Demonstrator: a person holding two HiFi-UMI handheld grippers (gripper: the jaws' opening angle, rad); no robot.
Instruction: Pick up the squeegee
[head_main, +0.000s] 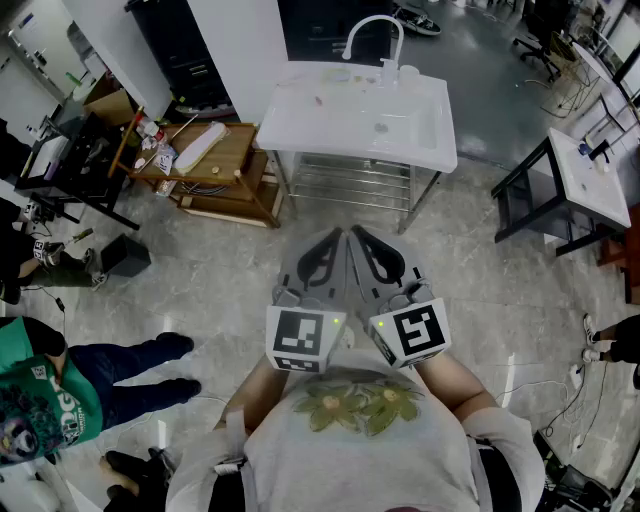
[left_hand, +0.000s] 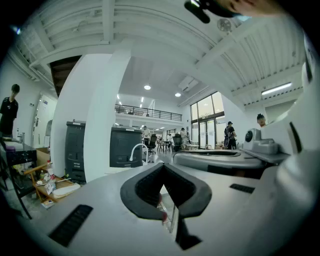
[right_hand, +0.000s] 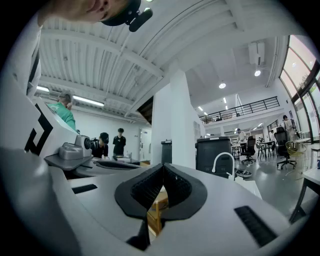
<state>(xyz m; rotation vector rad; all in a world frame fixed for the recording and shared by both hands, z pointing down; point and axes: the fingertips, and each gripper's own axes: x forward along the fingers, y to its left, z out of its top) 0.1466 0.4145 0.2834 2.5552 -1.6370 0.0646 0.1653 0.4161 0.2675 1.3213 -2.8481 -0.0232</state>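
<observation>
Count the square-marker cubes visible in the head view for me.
2. One marker cube sits on the left gripper, the other cube on the right gripper, side by side. None seems hidden.

Head cam down, others level, sink shared

— Where do things stand?
— My left tongs and right tongs are side by side, near me. Far ahead is the sink table; the shelf cart stands left of it.
</observation>
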